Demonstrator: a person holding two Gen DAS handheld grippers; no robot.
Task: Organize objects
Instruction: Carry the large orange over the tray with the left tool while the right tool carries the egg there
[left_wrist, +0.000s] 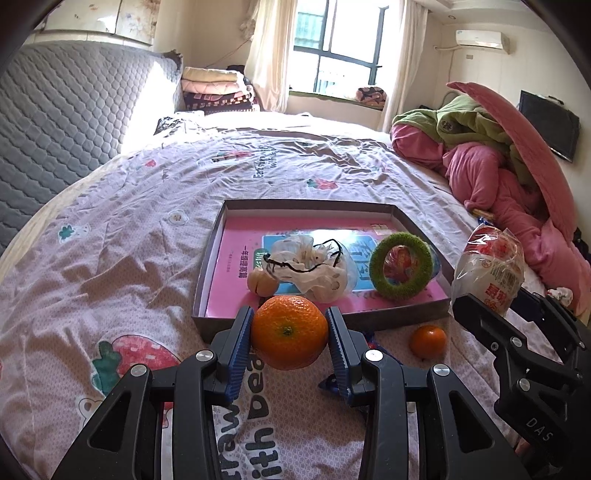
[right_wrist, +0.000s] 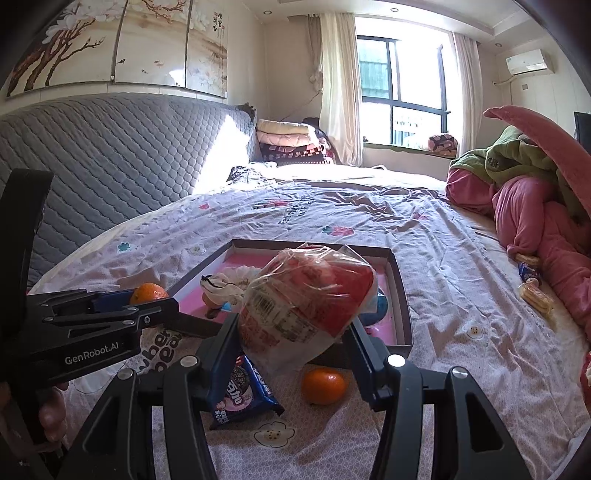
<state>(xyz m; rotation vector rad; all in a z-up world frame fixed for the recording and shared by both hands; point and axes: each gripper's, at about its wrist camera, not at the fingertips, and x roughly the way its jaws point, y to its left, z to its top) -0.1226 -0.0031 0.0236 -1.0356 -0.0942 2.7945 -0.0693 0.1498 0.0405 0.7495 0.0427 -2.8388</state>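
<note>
Your bed (left_wrist: 129, 229), under a pink strawberry-print sheet, carries an open cardboard box (left_wrist: 210, 273) mid-bed, window beyond. Your left tool (left_wrist: 290, 328) is clamped on a large orange (left_wrist: 289, 332) above the box's near edge; your right tool (right_wrist: 291, 332) is clamped on a wrapped noodle bowl (right_wrist: 306, 295), both tilted downward. A small orange (right_wrist: 324, 384) lies on the sheet just before the box.

A bed (left_wrist: 129, 221) under a strawberry-print sheet carries a shallow cardboard box (left_wrist: 424, 317). Just in front of the box lie a small orange (left_wrist: 427, 341) and a blue snack packet (right_wrist: 242, 397). Well to the box's right sits a heap of pink bedding (left_wrist: 491, 184).
</note>
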